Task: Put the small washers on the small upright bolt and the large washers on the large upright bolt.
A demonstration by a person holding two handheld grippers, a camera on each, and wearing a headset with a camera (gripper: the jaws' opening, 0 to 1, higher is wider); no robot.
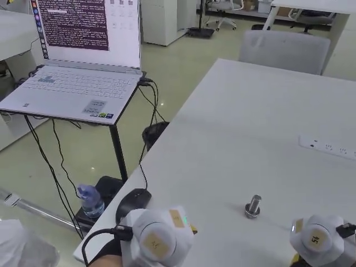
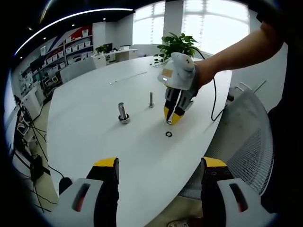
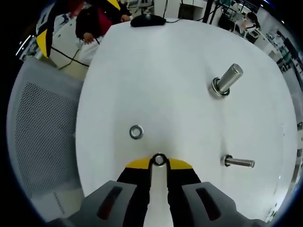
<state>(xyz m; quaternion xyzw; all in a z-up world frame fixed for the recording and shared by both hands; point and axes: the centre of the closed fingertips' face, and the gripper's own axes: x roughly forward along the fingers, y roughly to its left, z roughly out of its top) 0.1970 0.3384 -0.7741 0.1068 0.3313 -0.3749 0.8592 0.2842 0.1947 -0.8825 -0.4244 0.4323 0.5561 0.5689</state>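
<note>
While the left claw (image 2: 161,163) hangs released, its yellow-tipped jaws wide apart with nothing between them over the near edge of the white oval bench (image 2: 94,137), the right claw (image 3: 159,164) is clenched on a thin silver metal washer (image 3: 159,160), pinched at the very tips of its jaws. In the left gripper view the right claw points down at the bench, its tips close to the surface. A second silver ring washer (image 3: 136,132) lies flat on the bench just beside those tips, not touching them. Farther out stand the thick, large steel upright bolt (image 3: 226,81) and the slim, small steel upright bolt (image 3: 238,162), near each other but apart. Whether either bolt carries a washer cannot be told. A black computer mouse (image 3: 148,20) rests at the bench's far edge.
</note>
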